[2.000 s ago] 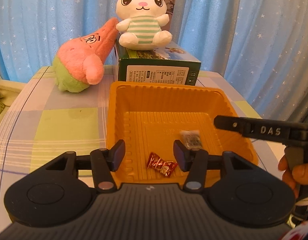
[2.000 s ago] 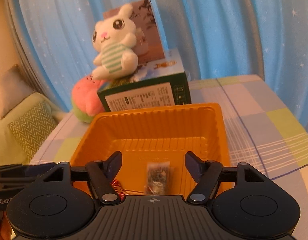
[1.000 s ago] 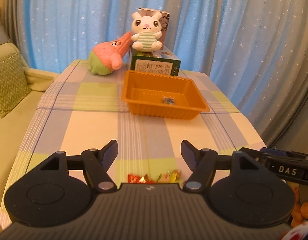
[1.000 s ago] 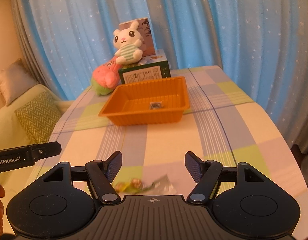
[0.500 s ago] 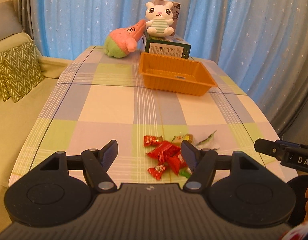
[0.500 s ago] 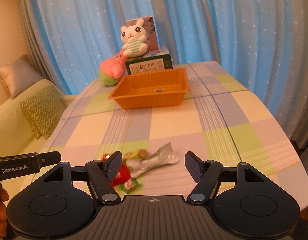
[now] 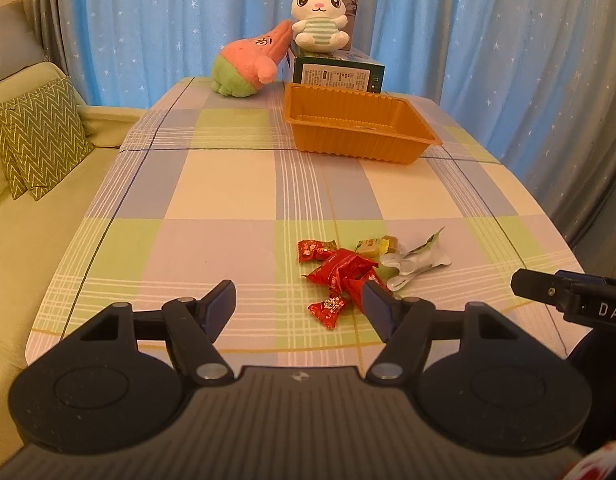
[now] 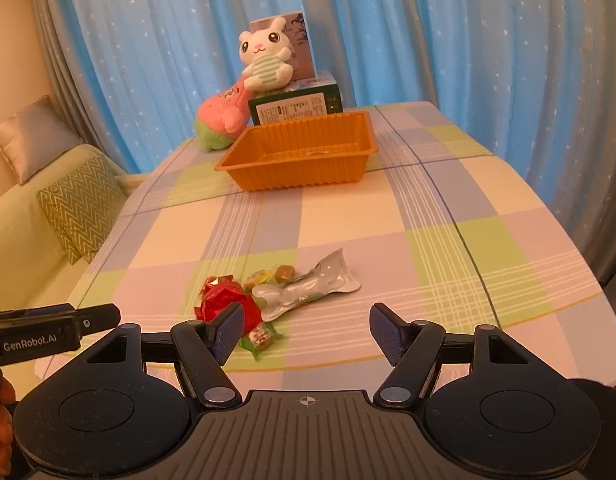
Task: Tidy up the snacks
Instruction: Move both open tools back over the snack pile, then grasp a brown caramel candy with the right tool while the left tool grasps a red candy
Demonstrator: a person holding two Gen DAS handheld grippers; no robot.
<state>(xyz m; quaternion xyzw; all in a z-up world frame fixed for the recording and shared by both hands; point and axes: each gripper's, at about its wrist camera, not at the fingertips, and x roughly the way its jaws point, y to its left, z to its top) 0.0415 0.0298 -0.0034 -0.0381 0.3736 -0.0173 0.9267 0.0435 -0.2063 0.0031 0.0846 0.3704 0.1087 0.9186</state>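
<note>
On the checked tablecloth [image 7: 235, 184], you've pulled both empty, half-open grippers, left gripper [image 7: 297, 300] and right gripper [image 8: 305, 330], back from the orange tray [image 7: 360, 146] to the snack pile [image 7: 344, 270], ready for another pick.

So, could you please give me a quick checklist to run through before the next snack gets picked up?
1. Left gripper open, nothing between the pads: ok.
2. Right gripper open, nothing held: ok.
3. Snack pile in front of both grippers, unobstructed: ok.
4. Orange tray upright with room inside: ok.
5. Silver packet free of the red wrappers: not ok, they overlap.
6. Number of snacks already in the tray: cannot tell.
</note>
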